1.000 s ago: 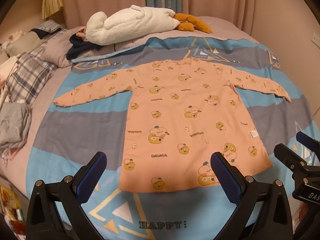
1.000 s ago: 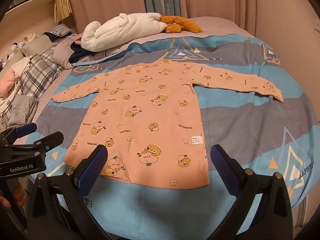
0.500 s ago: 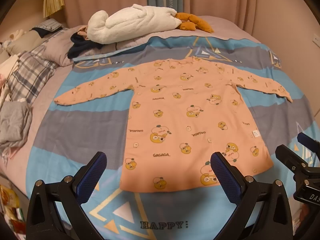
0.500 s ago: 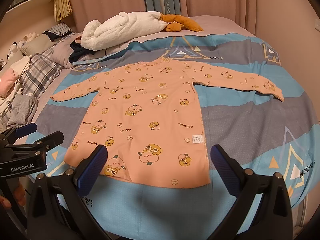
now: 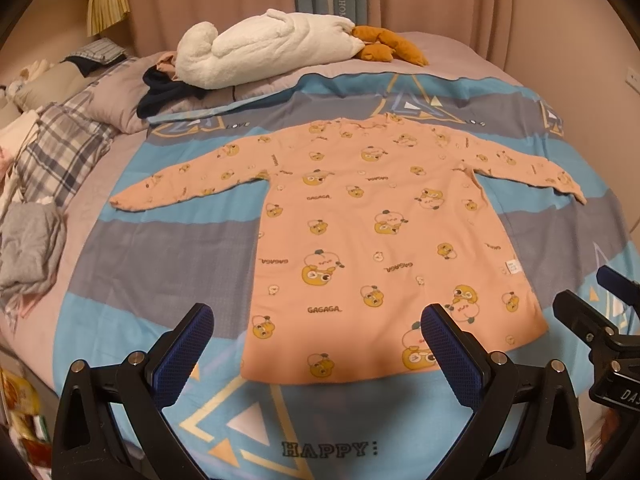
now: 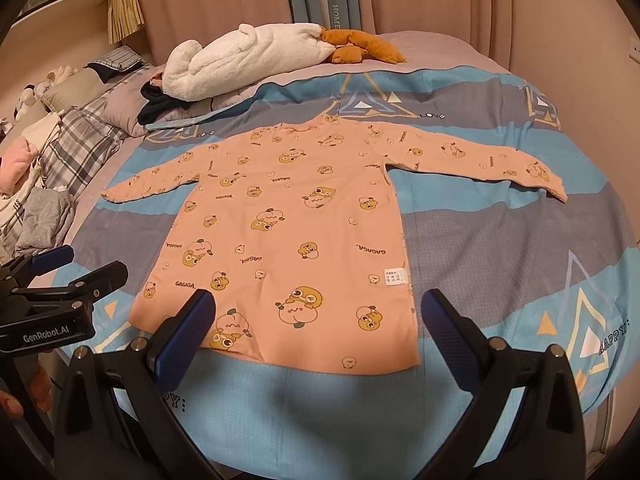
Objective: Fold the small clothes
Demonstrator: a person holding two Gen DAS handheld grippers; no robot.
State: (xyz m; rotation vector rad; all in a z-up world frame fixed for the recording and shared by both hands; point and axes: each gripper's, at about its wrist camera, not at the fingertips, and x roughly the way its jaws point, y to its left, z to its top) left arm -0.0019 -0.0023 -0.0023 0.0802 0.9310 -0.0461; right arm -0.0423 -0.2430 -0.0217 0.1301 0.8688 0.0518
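Shirt (image 5: 372, 248) lies flat — collar away, hem toward left gripper (image 5: 320, 344) and right gripper (image 6: 318, 332), both spread wide.

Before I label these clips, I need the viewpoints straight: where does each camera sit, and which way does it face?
Left wrist: on the left gripper, at the foot of the bed, facing the pink shirt and white plush; its open jaws show, the right gripper at the right edge.
Right wrist: on the right gripper, further right, facing the same way; open jaws, the left gripper at left.
Shared: shirt, plush, blue bedspread.
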